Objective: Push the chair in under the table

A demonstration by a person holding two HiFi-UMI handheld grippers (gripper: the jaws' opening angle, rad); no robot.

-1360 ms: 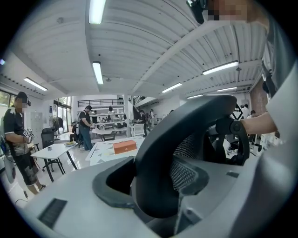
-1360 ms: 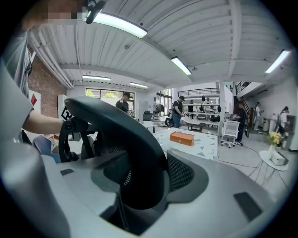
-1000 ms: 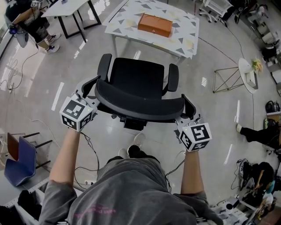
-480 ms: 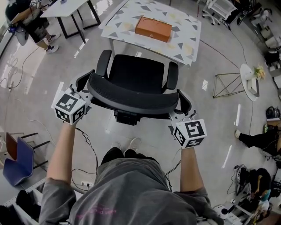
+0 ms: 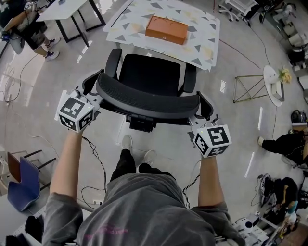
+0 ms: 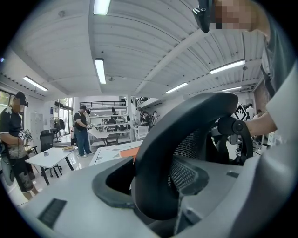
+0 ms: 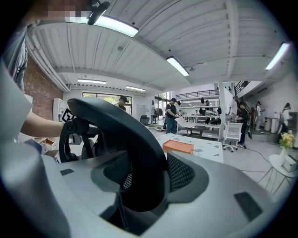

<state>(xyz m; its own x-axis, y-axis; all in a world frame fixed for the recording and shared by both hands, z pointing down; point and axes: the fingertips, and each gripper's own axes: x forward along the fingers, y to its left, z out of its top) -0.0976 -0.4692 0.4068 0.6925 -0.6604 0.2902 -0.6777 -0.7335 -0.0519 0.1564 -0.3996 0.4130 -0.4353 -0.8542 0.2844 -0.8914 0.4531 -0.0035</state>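
A black office chair (image 5: 150,76) stands with its seat facing the white triangle-patterned table (image 5: 199,45); the seat's front edge is at the table's near edge. My left gripper (image 5: 90,97) is shut on the left end of the chair's mesh backrest (image 5: 144,102). My right gripper (image 5: 201,121) is shut on its right end. In the left gripper view the backrest rim (image 6: 153,162) fills the space between the jaws. The right gripper view shows the same rim (image 7: 139,153) clasped. An orange box (image 5: 167,30) lies on the table.
A second white table (image 5: 67,9) with black legs stands at the far left, a person beside it. A blue chair (image 5: 21,178) is at the near left. A wire stand (image 5: 250,87) and a round white side table (image 5: 272,84) are on the right. Cables (image 5: 94,163) trail over the floor.
The chair has rolled forward toward the table, its seat now reaching the table's edge. Both grippers went forward with the backrest, and the person stepped after it.
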